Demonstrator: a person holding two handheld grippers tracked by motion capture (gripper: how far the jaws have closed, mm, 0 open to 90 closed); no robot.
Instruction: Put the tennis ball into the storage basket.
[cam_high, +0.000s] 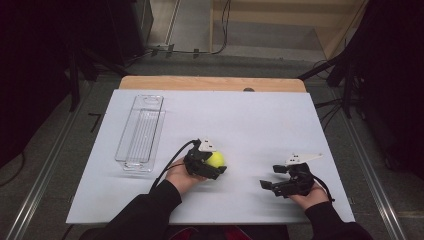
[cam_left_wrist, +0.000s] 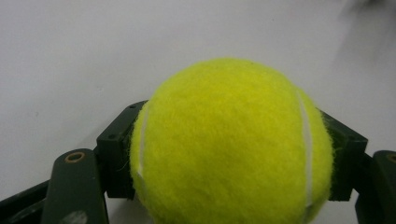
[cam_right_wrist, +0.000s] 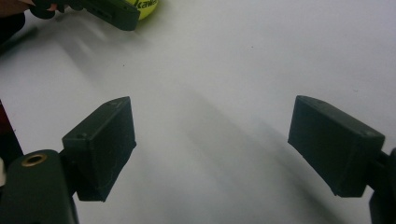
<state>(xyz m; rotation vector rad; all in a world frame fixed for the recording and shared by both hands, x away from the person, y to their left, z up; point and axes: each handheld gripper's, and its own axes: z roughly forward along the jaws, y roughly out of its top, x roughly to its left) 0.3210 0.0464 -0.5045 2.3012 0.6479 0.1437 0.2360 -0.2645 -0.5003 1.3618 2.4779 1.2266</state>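
A yellow-green tennis ball (cam_high: 217, 159) rests low over the white board near the table's middle, and my left gripper (cam_high: 214, 164) is shut on it. In the left gripper view the ball (cam_left_wrist: 231, 144) bulges between the two black pads (cam_left_wrist: 116, 154), which press its sides. My right gripper (cam_high: 272, 180) lies to the right near the front edge, jaws wide apart with nothing between them. In the right gripper view its fingertips (cam_right_wrist: 105, 140) frame bare board, and the ball (cam_right_wrist: 148, 6) shows at the top left beside the other gripper.
A clear plastic tray (cam_high: 140, 132) lies lengthwise at the left of the white board (cam_high: 250, 115). The wooden table edge (cam_high: 210, 82) runs behind the board. Dark stands and cables surround the table on the floor.
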